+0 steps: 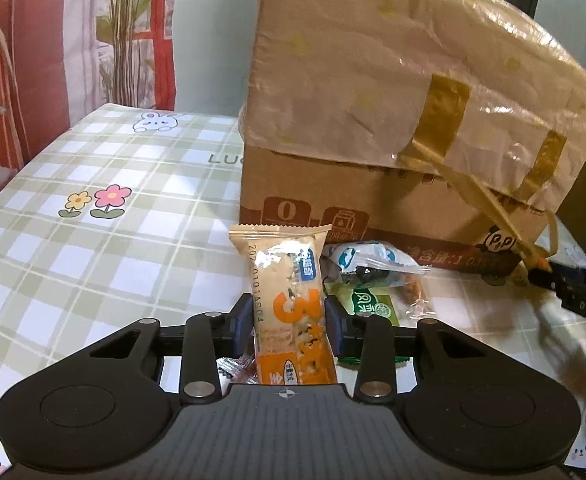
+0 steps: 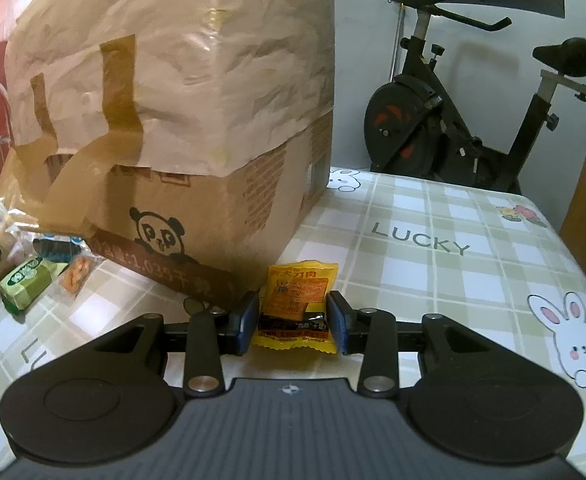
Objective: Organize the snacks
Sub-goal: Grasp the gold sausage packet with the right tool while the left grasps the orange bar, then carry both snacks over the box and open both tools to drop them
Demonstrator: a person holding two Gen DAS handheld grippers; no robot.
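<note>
My left gripper (image 1: 289, 320) is shut on an orange and cream snack bar (image 1: 289, 276), which stands upright between the blue pads in front of a big cardboard box (image 1: 373, 204). Behind the bar, loose snacks lie at the foot of the box: a white and blue packet (image 1: 357, 256), a green packet (image 1: 369, 304) and a clear packet (image 1: 415, 296). My right gripper (image 2: 293, 320) is shut on a small yellow and black snack packet (image 2: 299, 296) near the corner of the box (image 2: 181, 208). The green packet (image 2: 25, 284) lies far left in the right wrist view.
The box is wrapped on top in crumpled paper and brown tape (image 1: 441, 112). A checked tablecloth (image 1: 93, 240) with rabbits and flowers covers the table. A red wrapper (image 1: 241, 368) lies under the left gripper. An exercise bike (image 2: 473, 120) stands behind the table's far edge.
</note>
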